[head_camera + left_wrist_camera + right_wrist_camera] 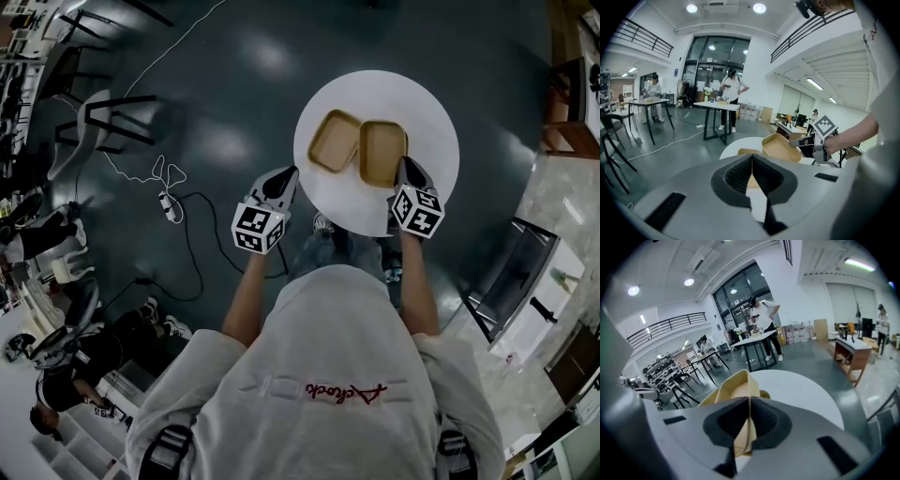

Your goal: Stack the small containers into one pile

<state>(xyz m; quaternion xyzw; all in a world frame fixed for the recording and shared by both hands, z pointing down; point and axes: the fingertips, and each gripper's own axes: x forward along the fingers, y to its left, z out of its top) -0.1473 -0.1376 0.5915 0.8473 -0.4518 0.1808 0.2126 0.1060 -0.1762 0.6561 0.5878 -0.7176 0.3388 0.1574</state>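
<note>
right tool (405, 171) pinching tan container (382, 152), left tool (283, 178) closed, seemingly empty

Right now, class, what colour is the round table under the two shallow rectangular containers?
White: the round table shows best in the head view.

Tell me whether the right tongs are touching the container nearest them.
Touching. The right gripper view shows the right tongs shut on the rim of the tan container, with its thin wall pinched between them.

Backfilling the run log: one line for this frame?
left tool: shut, empty | right tool: shut on right container rim, tilted | left container: on table
</note>
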